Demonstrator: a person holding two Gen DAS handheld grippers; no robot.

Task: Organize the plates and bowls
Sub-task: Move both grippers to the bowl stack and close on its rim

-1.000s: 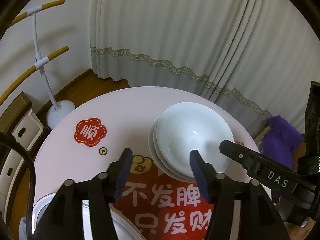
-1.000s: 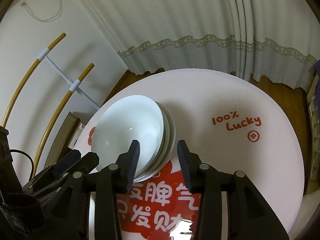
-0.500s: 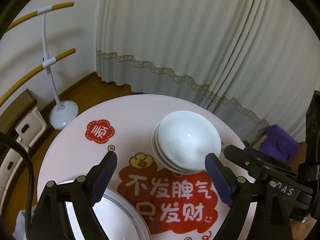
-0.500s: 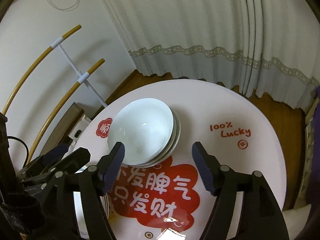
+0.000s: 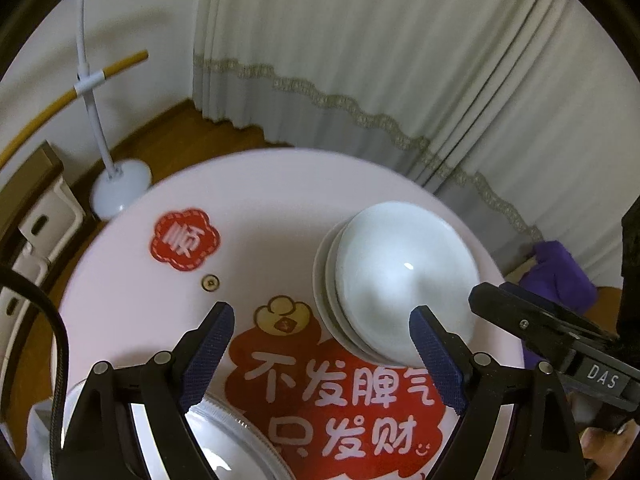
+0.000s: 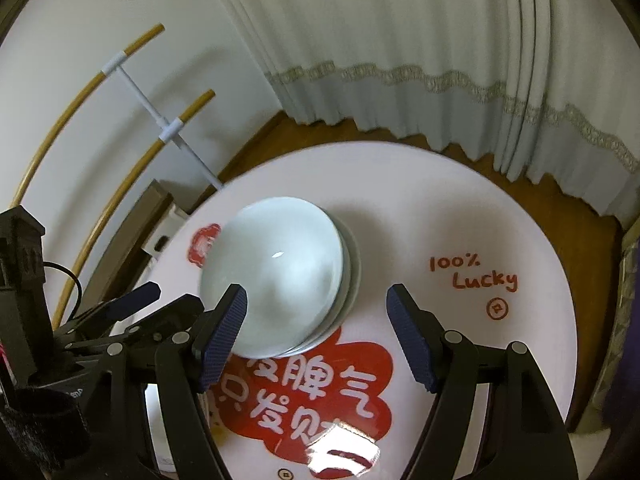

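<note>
A stack of white bowls sits on the round pink table, to the right of the centre; it also shows in the right wrist view. My left gripper is open and empty above the table's red print, just short of the stack. My right gripper is open and empty, its left finger over the near rim of the stack. A white plate with a ribbed rim lies under the left gripper at the near edge.
A white floor stand with yellow-tipped curved bars stands left of the table. Curtains hang behind. A purple cloth lies at the right, past the table edge. The right gripper's body shows in the left wrist view.
Both grippers have opened wide and pulled back and up from the bowl stack. The stack stays on the table.
</note>
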